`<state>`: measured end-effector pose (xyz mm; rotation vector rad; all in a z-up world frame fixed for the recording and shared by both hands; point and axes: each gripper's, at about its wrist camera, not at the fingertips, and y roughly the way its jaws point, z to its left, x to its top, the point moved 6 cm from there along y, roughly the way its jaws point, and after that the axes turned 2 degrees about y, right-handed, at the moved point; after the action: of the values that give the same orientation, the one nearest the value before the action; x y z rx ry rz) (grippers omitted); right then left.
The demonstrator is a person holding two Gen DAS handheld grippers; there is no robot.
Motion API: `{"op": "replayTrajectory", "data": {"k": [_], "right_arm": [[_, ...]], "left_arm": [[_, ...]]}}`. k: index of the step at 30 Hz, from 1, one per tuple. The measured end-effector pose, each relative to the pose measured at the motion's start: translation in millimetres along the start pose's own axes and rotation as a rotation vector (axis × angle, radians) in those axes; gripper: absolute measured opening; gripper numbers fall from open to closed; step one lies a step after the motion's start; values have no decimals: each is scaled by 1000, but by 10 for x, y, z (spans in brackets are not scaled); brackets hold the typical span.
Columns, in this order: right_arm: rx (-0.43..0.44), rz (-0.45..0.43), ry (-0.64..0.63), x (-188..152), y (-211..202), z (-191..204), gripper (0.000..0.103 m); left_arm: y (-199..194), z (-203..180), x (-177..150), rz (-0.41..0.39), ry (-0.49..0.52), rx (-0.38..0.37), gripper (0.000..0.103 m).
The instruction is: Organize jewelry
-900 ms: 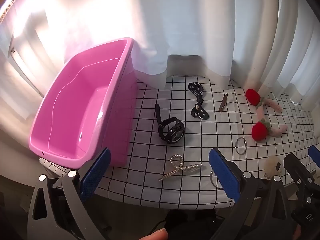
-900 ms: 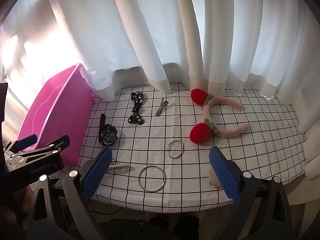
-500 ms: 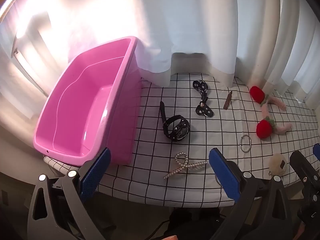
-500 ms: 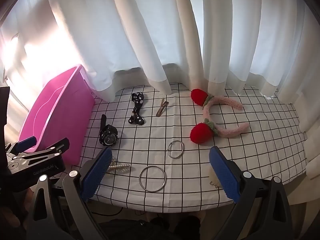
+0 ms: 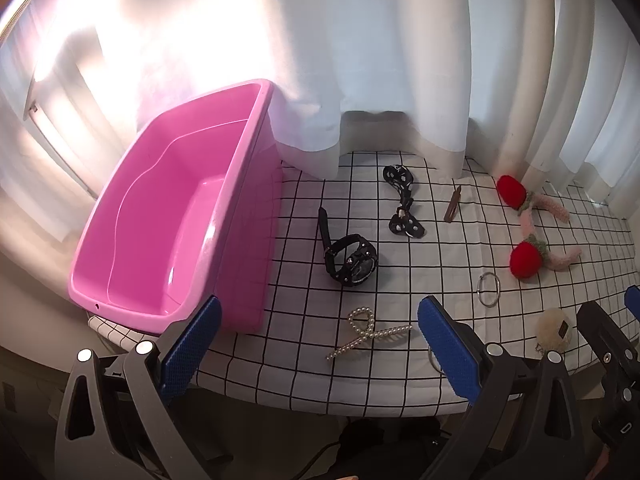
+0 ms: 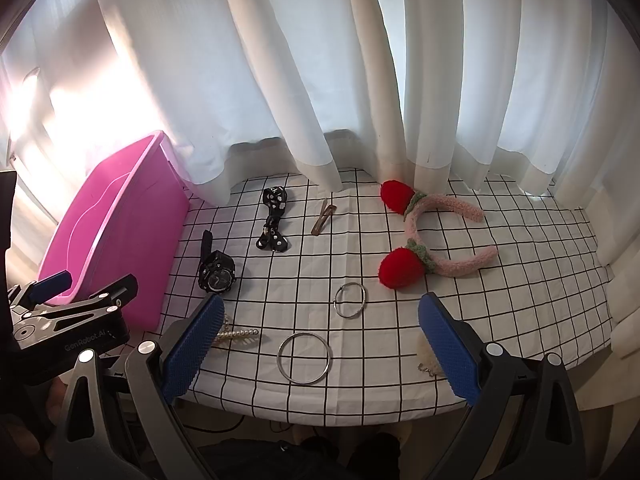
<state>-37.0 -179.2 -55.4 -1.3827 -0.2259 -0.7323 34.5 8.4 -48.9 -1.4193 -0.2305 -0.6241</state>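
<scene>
An empty pink bin point(image 5: 168, 216) point(image 6: 108, 236) stands at the table's left. On the checked cloth lie a black watch point(image 5: 352, 258) point(image 6: 216, 272), a black dotted bow point(image 5: 402, 206) point(image 6: 274, 224), a brown hair clip point(image 5: 453, 204) point(image 6: 323, 217), a pearl hair claw point(image 5: 368, 334) point(image 6: 236, 334), a small silver ring point(image 5: 489, 289) point(image 6: 350, 299), a large silver ring point(image 6: 305, 357), a strawberry headband point(image 5: 528, 224) point(image 6: 428, 236) and a cream fluffy charm point(image 5: 554, 330) point(image 6: 426, 354). My left gripper point(image 5: 320, 352) and right gripper point(image 6: 320, 352) are open and empty at the front edge.
White curtains point(image 6: 320, 80) hang along the back and right of the table and drape onto the cloth point(image 6: 500, 292). The left gripper's body point(image 6: 68, 320) shows at the left of the right wrist view. The table's front edge point(image 5: 340, 396) lies just under both grippers.
The left gripper has drawn back and shifted left, so the bin and jewelry sit further right and look smaller. The right gripper has barely moved. Nothing on the table moved.
</scene>
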Motion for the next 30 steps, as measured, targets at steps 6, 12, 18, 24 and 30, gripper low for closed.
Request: {"op": "replayTrajectory", "data": {"k": [6, 12, 18, 24, 30], "right_arm": [[-1, -3, -1, 4, -19, 1, 93], [-1, -5, 0, 3, -21, -7, 93], [1, -4, 5, 6, -17, -13, 93], [4, 1, 8, -18, -9, -25, 93], [3, -7, 3, -32, -20, -9, 93]], "left_arm": [[-35, 1, -16, -8, -4, -3, 97], [-53, -46, -12, -11, -1, 0, 97], [-58, -59, -14, -10, -5, 0, 97], [-56, -74, -21, -9, -4, 1, 97], [-67, -76, -20, -12, -7, 2, 97]]}}
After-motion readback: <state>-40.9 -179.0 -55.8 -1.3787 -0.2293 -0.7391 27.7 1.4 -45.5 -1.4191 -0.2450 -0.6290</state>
